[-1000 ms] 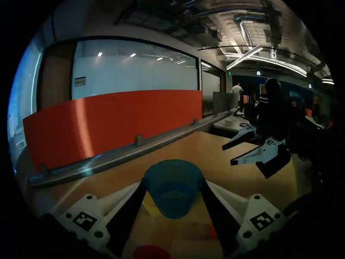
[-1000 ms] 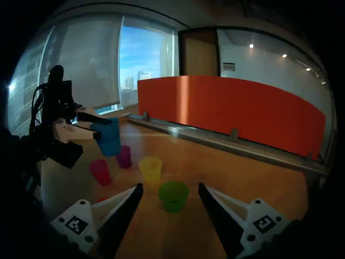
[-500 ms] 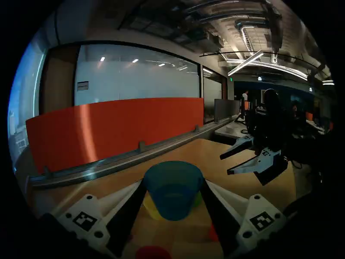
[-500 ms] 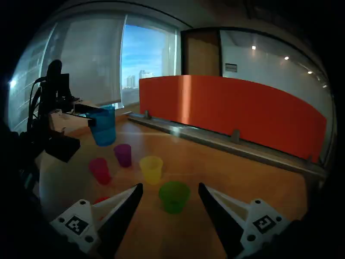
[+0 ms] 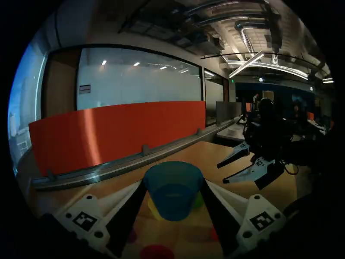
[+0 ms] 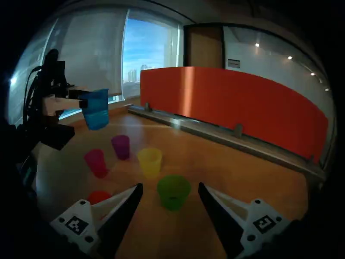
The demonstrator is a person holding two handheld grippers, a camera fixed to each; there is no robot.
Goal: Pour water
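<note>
Aloft, the left hand-held gripper (image 5: 173,184) clamps the blue cup (image 5: 173,196).

On table (image 6: 241,181): five cups, all standing apart. Nearest cup (image 6: 173,192) just ahead of right gripper (image 6: 169,186), in line with the gap between its fingers. Second cup (image 6: 149,162) behind and left of it. Third cup (image 6: 121,146) farther back-left. Fourth cup (image 6: 95,162) left of second. Fifth cup (image 6: 98,197) near left. Held cup (image 6: 95,108) between fingers of left gripper (image 6: 84,98), above table, behind-left of third cup. Partition (image 6: 241,108) along far table edge.
</note>
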